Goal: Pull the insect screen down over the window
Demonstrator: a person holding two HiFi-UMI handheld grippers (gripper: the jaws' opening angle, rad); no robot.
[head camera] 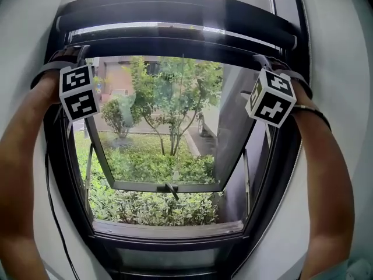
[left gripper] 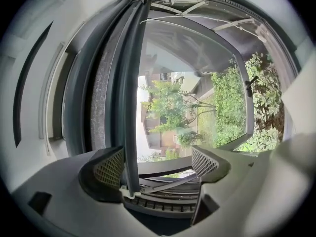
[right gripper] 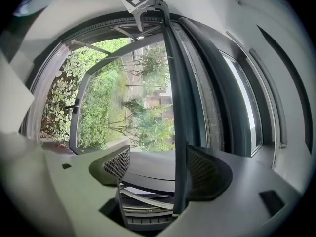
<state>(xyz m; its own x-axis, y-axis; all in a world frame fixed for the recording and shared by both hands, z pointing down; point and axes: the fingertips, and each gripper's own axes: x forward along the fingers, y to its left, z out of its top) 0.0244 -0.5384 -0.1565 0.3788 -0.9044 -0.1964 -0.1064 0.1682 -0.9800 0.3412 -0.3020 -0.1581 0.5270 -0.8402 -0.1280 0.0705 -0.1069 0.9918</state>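
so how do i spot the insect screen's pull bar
Find the window frame looking onto the garden, then go to its top edge. The pull bar is the lowest dark strip there, below the shiny rail, and the only one lying between the jaws of the left gripper and right gripper.

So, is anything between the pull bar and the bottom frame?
Nothing visible does. The pull bar is near the top, between the jaws of the left gripper and right gripper; below it the opening is free to the bottom frame. The sash hangs outside.
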